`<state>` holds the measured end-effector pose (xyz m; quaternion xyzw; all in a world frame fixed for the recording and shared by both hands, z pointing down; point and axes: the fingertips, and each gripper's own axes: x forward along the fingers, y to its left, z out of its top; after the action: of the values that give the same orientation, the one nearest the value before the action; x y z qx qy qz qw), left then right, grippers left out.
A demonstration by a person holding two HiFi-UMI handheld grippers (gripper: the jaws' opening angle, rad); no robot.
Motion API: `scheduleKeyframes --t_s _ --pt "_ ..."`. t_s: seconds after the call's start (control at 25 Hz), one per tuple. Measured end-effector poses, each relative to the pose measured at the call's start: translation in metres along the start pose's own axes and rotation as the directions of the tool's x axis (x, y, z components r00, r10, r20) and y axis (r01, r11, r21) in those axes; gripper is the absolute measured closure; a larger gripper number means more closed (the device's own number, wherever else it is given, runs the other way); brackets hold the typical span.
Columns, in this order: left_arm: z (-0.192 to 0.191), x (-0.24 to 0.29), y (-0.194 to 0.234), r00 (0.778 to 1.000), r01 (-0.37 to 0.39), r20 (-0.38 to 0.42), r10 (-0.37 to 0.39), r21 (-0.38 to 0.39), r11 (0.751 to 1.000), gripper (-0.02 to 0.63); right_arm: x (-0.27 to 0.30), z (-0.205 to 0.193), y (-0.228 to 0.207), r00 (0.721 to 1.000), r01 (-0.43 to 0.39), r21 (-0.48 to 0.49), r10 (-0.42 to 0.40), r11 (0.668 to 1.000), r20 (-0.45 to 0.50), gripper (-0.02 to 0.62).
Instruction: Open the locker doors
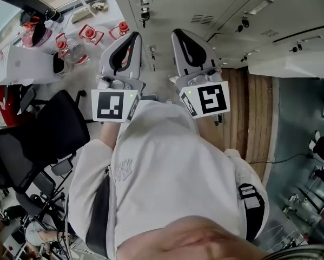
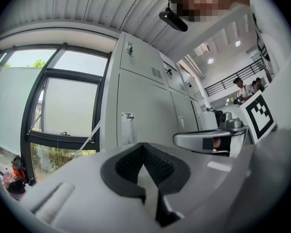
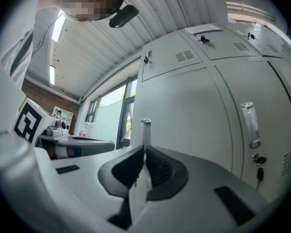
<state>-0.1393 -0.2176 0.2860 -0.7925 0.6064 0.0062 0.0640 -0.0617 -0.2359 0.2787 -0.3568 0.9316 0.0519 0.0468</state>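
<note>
Left claw (image 2: 144, 148) closed, empty; right claw (image 3: 143, 150) closed, empty; both facing locker doors (image 3: 184, 115).

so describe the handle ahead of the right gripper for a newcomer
Find the grey lockers beside the window. On the tall door nearest the glass, the upright handle shows above the right gripper; the next handle has a key beneath.

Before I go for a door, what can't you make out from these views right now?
Head view: lower part of the lockers ahead, hidden behind the person's white top.
Left gripper view: the door below the door handle, covered by the left gripper itself.
Right gripper view: lower end of the nearest handle, behind the right gripper; whether the key is turned, too small to tell.
</note>
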Motion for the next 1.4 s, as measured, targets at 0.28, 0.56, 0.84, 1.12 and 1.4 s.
scheduleKeyframes --t_s 0.28,0.56,0.84,1.12,1.4 --pt "0.005 -0.009 0.042 0.998 -0.058 -0.034 0.059 0.025 0.998 0.603 0.068 0.013 0.018 0.999 -0.041 -0.061 0.042 0.997 0.005 0.561" --pt "0.001 -0.018 0.071 0.995 -0.088 -0.052 0.088 0.010 0.996 0.603 0.112 0.002 0.021 0.999 -0.028 -0.072 0.025 0.997 -0.037 0.523" --pt "-0.001 -0.023 0.083 0.997 -0.070 -0.024 0.070 -0.018 0.997 0.603 0.129 -0.004 0.026 0.998 -0.005 -0.090 0.000 0.996 -0.058 0.523" --pt "-0.007 -0.029 0.087 0.999 -0.029 -0.033 0.028 -0.034 0.999 0.603 0.117 -0.001 0.032 1.000 0.004 -0.058 -0.005 0.998 -0.028 0.523" --pt "-0.011 -0.033 0.075 0.998 0.060 -0.030 -0.062 -0.044 0.997 0.603 0.076 0.009 0.051 0.999 -0.047 -0.007 0.047 0.999 0.009 0.523"
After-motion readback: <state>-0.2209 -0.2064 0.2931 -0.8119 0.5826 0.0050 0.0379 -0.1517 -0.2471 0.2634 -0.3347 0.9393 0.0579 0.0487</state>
